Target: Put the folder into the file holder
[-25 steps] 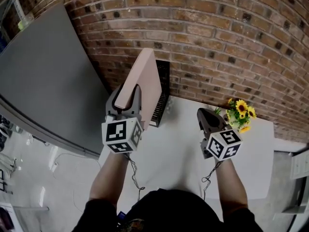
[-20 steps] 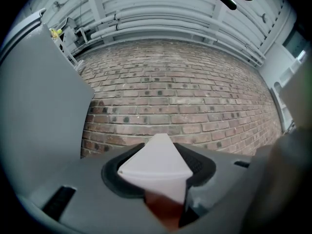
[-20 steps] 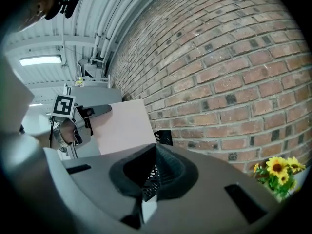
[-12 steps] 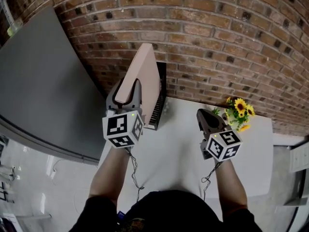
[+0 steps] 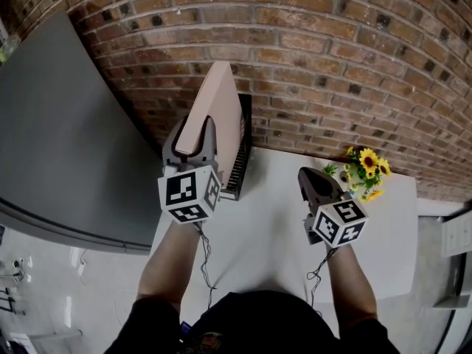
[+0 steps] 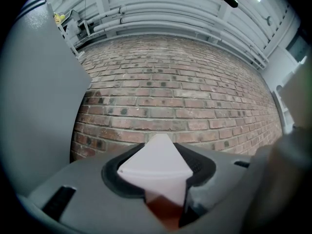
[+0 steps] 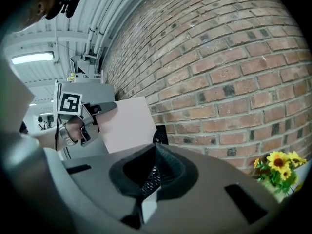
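Note:
A pale pink folder (image 5: 221, 116) stands on edge, tilted, with my left gripper (image 5: 193, 137) shut on its near side. It hangs just left of and above the black mesh file holder (image 5: 241, 161), which stands at the back of the white table (image 5: 273, 234) against the brick wall. In the left gripper view a corner of the folder (image 6: 155, 167) sits pinched between the jaws. My right gripper (image 5: 313, 179) is shut and empty over the table's middle. From the right gripper view I see the folder (image 7: 127, 123), the left gripper (image 7: 92, 112) and the file holder (image 7: 160, 134).
A small pot of sunflowers (image 5: 365, 169) stands at the table's back right, close to my right gripper. A large grey panel (image 5: 66, 139) leans along the left. The brick wall (image 5: 332, 65) closes off the back.
The left gripper and the folder have shifted slightly up and toward the wall. The right gripper has barely moved.

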Motion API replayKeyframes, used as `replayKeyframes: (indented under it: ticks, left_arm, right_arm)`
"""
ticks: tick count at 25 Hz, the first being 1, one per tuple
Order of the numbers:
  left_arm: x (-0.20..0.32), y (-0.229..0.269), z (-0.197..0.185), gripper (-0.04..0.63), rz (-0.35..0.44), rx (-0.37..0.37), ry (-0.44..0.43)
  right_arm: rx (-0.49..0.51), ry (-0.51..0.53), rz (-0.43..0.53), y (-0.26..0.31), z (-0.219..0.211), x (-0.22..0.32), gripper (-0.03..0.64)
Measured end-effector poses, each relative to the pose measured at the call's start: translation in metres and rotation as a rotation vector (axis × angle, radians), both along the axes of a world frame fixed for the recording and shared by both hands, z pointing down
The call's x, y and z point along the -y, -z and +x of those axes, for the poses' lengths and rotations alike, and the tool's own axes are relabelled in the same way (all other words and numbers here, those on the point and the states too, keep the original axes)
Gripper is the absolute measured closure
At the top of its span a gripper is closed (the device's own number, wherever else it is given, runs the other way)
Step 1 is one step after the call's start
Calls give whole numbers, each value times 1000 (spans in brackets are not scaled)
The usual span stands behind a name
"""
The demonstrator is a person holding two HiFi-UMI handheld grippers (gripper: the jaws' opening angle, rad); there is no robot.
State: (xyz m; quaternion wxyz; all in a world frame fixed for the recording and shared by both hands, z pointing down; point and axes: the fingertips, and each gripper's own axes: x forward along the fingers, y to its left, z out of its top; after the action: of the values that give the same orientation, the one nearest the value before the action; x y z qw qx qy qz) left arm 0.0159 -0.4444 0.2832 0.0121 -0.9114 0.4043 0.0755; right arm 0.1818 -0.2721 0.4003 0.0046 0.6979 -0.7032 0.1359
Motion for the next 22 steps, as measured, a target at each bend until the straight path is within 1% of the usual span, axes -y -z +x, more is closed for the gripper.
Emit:
replayKeyframes:
  ticks: [5, 16, 22]
  left_arm:
    - [10, -8, 8, 414, -28, -4, 3]
    - [24, -50, 22, 414, -82, 32, 13]
    - [26, -70, 28, 414, -98, 53, 13]
  right_arm:
    - [5, -12, -13, -6, 6, 4, 614]
    - [17, -14, -32, -17, 9, 13, 614]
    - [33, -16, -39, -23, 10, 17, 614]
